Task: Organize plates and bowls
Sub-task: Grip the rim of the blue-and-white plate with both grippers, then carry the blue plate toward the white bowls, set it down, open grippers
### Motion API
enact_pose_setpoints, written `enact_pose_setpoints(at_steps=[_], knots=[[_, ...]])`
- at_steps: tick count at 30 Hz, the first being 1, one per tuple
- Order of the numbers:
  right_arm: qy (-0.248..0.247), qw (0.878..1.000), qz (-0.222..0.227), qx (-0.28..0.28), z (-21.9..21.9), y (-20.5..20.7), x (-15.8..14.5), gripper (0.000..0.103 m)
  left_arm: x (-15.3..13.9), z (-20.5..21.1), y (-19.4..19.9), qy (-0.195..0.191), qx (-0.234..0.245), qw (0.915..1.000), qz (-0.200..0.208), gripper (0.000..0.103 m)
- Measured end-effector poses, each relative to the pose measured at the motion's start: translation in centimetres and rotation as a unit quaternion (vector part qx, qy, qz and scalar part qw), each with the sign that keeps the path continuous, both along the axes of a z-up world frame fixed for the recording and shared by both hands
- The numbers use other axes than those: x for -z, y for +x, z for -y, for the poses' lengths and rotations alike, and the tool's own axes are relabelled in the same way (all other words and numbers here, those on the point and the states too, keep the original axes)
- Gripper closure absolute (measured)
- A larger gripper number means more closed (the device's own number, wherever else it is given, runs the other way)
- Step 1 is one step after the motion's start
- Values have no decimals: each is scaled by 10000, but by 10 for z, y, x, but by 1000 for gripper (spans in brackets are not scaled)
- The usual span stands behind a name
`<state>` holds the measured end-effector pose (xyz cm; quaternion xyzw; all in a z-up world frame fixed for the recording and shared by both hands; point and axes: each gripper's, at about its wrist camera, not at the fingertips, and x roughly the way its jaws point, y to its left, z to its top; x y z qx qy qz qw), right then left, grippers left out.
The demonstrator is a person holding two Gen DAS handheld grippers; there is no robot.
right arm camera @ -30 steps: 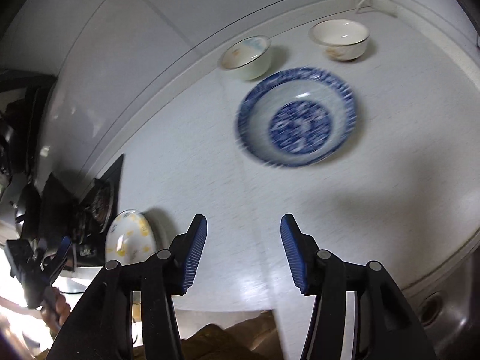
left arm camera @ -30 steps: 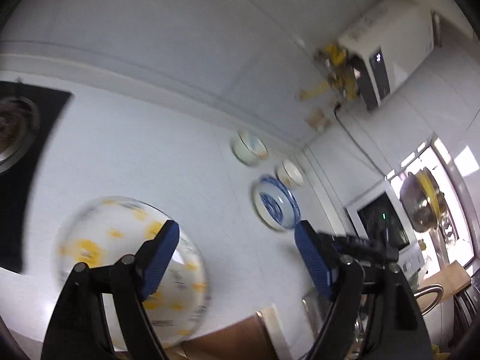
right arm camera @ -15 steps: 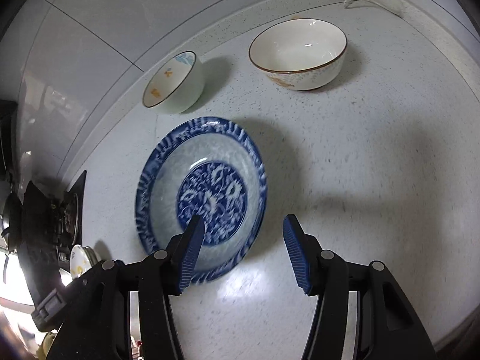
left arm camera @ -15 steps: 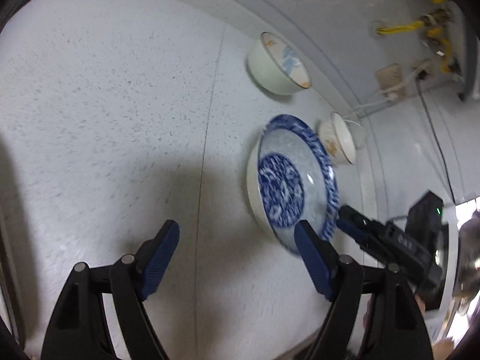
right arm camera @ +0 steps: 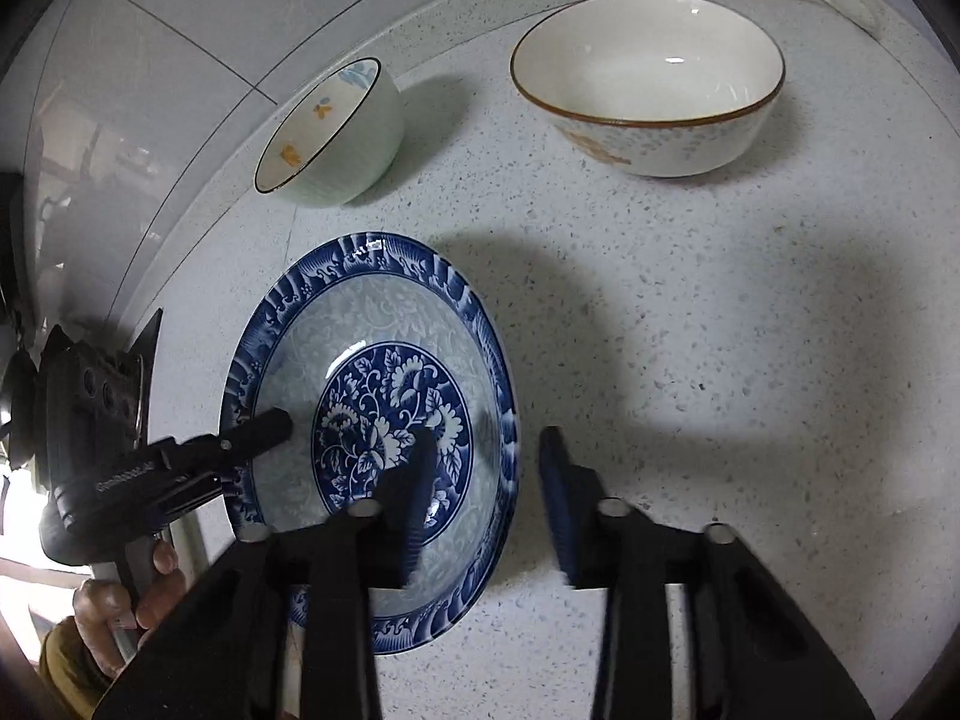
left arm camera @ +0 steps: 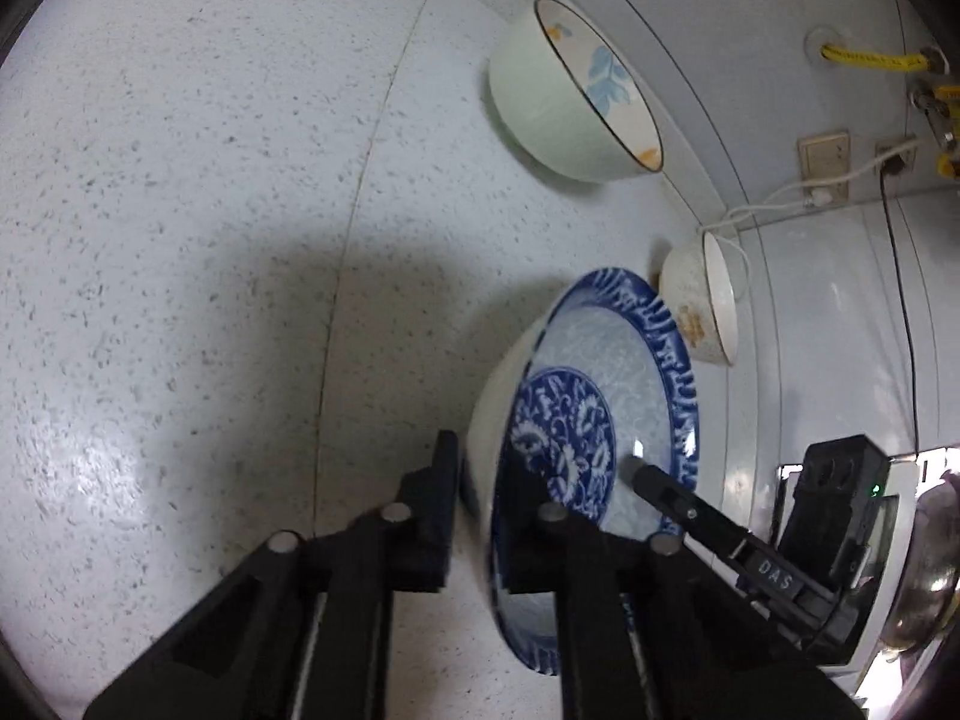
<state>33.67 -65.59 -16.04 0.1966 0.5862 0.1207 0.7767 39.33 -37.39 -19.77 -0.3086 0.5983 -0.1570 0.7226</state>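
Note:
A blue-and-white patterned bowl (right arm camera: 384,360) sits on the speckled white counter; it also shows in the left wrist view (left arm camera: 606,396). My left gripper (left arm camera: 480,480) is shut on its near rim, one finger inside and one outside. In the right wrist view that gripper (right arm camera: 264,426) reaches in from the left. My right gripper (right arm camera: 486,480) straddles the bowl's right rim, jaws a rim's width apart, one finger inside (right arm camera: 420,480). A pale green bowl (right arm camera: 336,132) and a cream bowl (right arm camera: 648,84) stand behind.
The tiled wall (right arm camera: 210,12) runs behind the bowls. A white cable (left arm camera: 774,198) leads to wall sockets (left arm camera: 828,156). A black stove edge (right arm camera: 150,348) lies at far left. Bare counter (right arm camera: 720,330) lies to the right of the blue bowl.
Both grippers have moved in onto the blue bowl. The left gripper has closed on its rim; the right gripper has narrowed around the opposite rim.

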Motion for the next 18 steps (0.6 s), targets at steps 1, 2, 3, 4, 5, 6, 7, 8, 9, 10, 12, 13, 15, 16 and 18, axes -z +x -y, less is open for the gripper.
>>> enact_pose_setpoints(at_steps=[1, 2, 3, 4, 5, 6, 7, 8, 9, 10, 12, 13, 15, 16, 18], knots=[[-88, 10000, 26, -26, -1, -1, 0, 89, 1, 1, 0, -28, 7, 10000, -23, 93], [-129, 9999, 41, -49, -2, -3, 0, 91, 1, 2, 1, -14, 25, 10000, -43, 94], [-134, 9999, 35, -54, -1, -4, 1, 93, 1, 0, 1, 19, 44, 10000, -45, 94], [-115, 9999, 32, -62, -1, -6, 1, 95, 1, -2, -1, 47, 63, 10000, -56, 94], [-118, 9999, 54, -60, -1, -8, 0, 95, 0, -3, -2, 49, 80, 9999, -74, 94], [-157, 9998, 97, -66, -3, -12, -2, 95, -3, -4, -5, 56, 119, 9999, -69, 94], [-183, 9997, 149, -67, -4, -16, -6, 95, -6, -4, -8, 77, 174, 9998, -38, 94], [-169, 9996, 203, -55, -4, -20, -9, 95, -10, -4, -10, 88, 217, 9997, -8, 95], [-135, 9995, 273, -33, -5, -24, -13, 95, -17, -6, -15, 52, 273, 9996, 27, 95], [-83, 9993, 359, 5, -4, -31, -21, 95, -23, -7, -18, 16, 305, 9995, 44, 95], [-53, 9988, 483, 53, -6, -45, -34, 95, -37, -10, -31, 1, 417, 9991, 123, 95], [-88, 9984, 555, 58, -8, -54, -41, 95, -44, -10, -36, 16, 461, 9988, 157, 95], [-75, 9978, 648, 96, -12, -69, -52, 95, -55, -12, -52, 33, 555, 9983, 177, 95], [-46, 9975, 689, 131, -13, -81, -56, 95, -59, -14, -58, 14, 593, 9981, 161, 95], [-37, 9976, 680, 124, -15, -100, -59, 94, -64, -19, -78, -32, 676, 9976, 119, 95]])
